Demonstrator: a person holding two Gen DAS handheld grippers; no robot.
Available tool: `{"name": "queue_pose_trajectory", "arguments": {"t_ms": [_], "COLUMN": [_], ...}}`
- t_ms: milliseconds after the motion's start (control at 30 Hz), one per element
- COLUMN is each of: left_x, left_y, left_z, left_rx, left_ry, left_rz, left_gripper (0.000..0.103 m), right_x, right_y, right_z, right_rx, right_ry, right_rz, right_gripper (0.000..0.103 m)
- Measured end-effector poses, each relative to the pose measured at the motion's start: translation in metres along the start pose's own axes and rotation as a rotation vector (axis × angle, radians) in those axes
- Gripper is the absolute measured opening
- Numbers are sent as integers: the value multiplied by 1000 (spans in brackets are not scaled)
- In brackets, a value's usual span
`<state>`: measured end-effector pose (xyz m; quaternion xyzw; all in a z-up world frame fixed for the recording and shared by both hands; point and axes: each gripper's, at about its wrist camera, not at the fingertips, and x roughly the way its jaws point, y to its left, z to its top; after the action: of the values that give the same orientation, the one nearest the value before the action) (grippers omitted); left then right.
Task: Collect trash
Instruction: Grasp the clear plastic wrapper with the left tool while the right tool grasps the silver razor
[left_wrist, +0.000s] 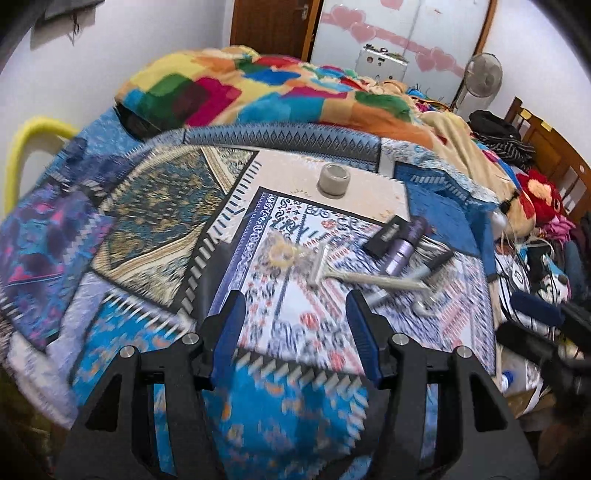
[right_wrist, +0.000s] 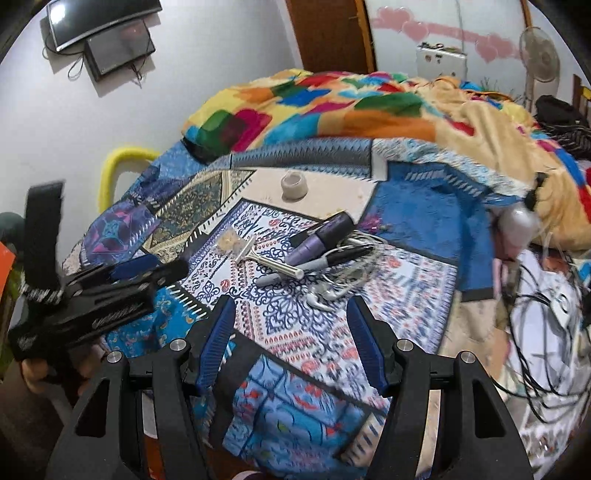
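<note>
Small litter lies on the patterned bed cover (left_wrist: 295, 295): a crumpled clear wrapper (left_wrist: 282, 253) (right_wrist: 231, 240) with yellow inside and, right beside it, a white disposable razor (left_wrist: 321, 267) (right_wrist: 255, 254). A purple tube (left_wrist: 406, 247) (right_wrist: 321, 240), a black marker (right_wrist: 321, 264) and white earphones (left_wrist: 424, 306) (right_wrist: 332, 291) lie just right of them. My left gripper (left_wrist: 295, 325) (right_wrist: 159, 267) hangs open and empty, short of the wrapper. My right gripper (right_wrist: 293, 325) is open and empty too, near the earphones.
A grey tape roll (left_wrist: 334, 181) (right_wrist: 294, 186) stands farther back. A bright blanket (left_wrist: 258, 88) is heaped behind it. Tangled cables (right_wrist: 535, 314) and soft toys (left_wrist: 535, 199) crowd the right side. A yellow bar (left_wrist: 22, 155) is at the left bed edge.
</note>
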<state>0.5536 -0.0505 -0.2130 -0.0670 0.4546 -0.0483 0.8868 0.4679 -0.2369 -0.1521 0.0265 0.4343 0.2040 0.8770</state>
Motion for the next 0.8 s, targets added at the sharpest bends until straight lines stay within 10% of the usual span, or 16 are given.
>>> {"name": "queue_pose_trajectory", "arguments": {"t_ms": [333, 600, 800], "left_x": [60, 67, 49], "left_y": [7, 14, 34], "left_z": [26, 23, 11], "left_rx": [64, 68, 13], "left_ry": [-10, 10, 5], "left_rz": [-8, -76, -80], "left_gripper": [56, 25, 23], "right_x": [55, 95, 118], "right_y": [11, 19, 35], "right_z": [22, 38, 44], "right_rx": [-139, -228, -316], "right_ry": [51, 124, 179], "right_rz": [60, 74, 96], "right_gripper": [46, 38, 35]}}
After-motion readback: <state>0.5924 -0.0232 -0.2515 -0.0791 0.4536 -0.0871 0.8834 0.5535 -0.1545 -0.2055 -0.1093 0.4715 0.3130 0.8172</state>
